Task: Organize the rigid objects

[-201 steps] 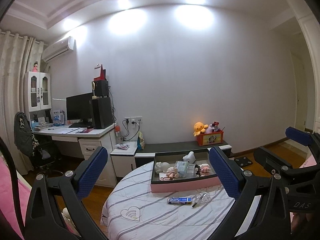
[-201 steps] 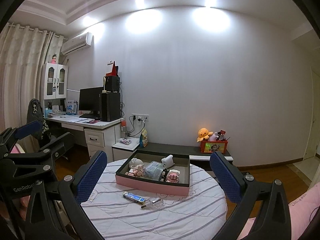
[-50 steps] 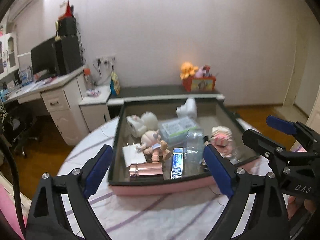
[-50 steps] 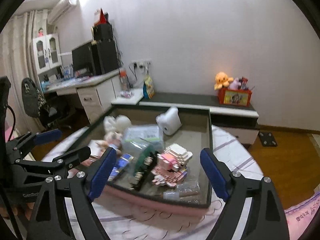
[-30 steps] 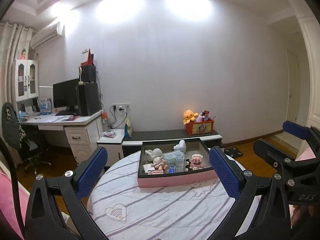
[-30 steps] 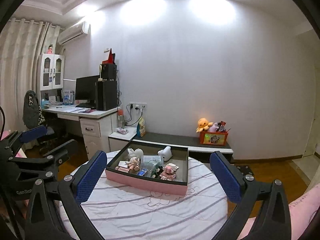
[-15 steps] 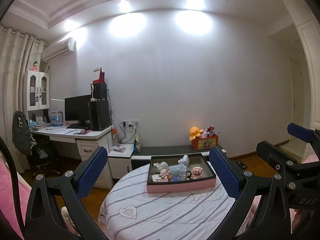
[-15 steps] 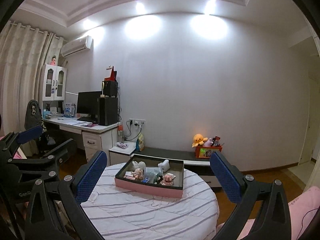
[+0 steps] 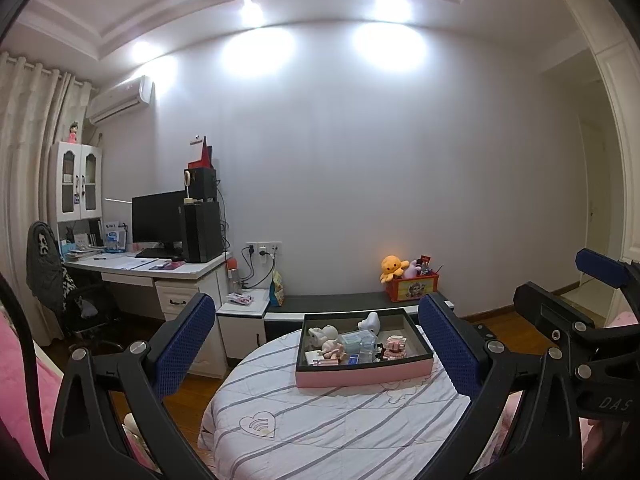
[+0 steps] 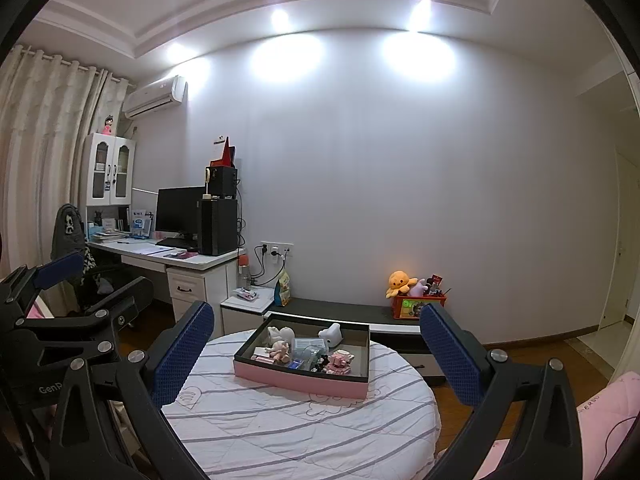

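The pink tray (image 9: 362, 376) with dark inner walls sits toward the far side of the round worktop (image 9: 320, 428), which is covered in a white cloth with grey stripes. Inside the tray lie the small rigid things: a white bunny figure (image 9: 322, 334) at the far left corner, a white rounded toy (image 9: 369, 322) at the far wall, a clear plastic box (image 9: 354, 338) in the middle, a small doll figure (image 9: 332, 349) near the front left, a blue packet (image 9: 353, 359) by the front wall, and a pink block model (image 9: 394, 346) on the right side. The cloth in front of the tray is bare apart from printed hearts.

The left tool (image 9: 320, 344) hangs well back from the tray, its blue-padded fingers (image 9: 184, 344) spread wide with nothing between them. The right tool (image 10: 316, 352) is likewise held back from the tray, spread wide and empty. Behind the tray, against the wall, stands a red toy box (image 9: 412, 286) with an orange plush octopus (image 9: 393, 267) beside it
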{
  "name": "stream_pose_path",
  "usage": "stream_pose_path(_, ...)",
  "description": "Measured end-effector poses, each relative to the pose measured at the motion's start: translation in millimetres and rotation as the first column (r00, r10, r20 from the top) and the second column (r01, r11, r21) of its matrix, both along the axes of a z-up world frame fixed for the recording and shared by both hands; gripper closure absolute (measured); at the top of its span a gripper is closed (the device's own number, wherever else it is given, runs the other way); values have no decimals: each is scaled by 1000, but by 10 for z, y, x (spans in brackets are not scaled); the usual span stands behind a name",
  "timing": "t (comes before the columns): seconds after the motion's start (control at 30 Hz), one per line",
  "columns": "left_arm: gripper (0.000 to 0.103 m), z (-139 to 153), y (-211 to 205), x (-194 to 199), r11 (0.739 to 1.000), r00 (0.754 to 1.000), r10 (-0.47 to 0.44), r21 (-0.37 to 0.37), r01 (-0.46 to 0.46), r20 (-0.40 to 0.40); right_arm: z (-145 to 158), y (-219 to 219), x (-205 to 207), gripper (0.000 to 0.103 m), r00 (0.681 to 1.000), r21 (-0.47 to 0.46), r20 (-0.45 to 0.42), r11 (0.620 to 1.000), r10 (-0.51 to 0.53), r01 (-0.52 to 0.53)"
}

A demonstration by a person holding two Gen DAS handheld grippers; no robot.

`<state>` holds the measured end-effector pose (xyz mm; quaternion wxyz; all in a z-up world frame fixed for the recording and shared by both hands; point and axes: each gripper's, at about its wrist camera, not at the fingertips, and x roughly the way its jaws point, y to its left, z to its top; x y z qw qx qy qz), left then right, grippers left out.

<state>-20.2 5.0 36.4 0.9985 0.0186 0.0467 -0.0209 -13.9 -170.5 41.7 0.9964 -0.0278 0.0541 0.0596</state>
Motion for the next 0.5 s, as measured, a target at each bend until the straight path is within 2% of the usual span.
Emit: stream_pose_path(0.5,0,-6,-9,42,1000,1000,-19,-10,19,11,-6,-32,-7,0,1000,8,-3,1000,-7,7)
